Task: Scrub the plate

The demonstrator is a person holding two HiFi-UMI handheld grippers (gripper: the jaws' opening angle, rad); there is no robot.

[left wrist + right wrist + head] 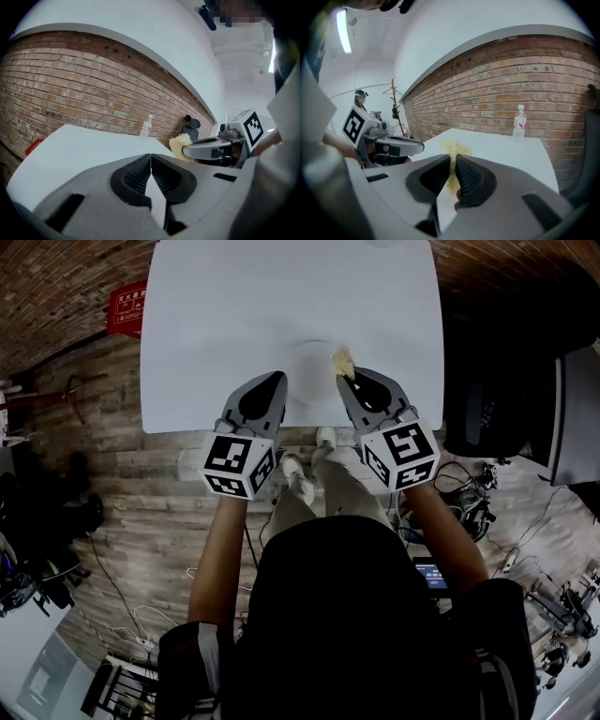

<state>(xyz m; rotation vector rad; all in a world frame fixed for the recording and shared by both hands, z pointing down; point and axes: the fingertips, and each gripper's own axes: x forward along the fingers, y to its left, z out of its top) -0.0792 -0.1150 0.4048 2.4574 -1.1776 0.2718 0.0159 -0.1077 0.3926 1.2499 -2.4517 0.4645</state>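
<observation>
A white plate (307,354) lies on the white table (216,324) near its front edge and is hard to tell from the tabletop. My left gripper (278,381) (150,157) is shut, its tips at the plate's left rim; I cannot tell whether they pinch the rim. My right gripper (347,377) (453,159) is shut on a yellow sponge (343,360) (457,150), held over the plate's right rim. In the left gripper view the sponge (180,143) sticks out beyond the right gripper (206,149). The left gripper (401,146) shows in the right gripper view.
A clear bottle (147,125) (519,123) stands at the table's far end by the brick wall. A black chair (487,399) stands to the right of the table, a red box (127,306) on the floor to its left. Cables lie on the wooden floor.
</observation>
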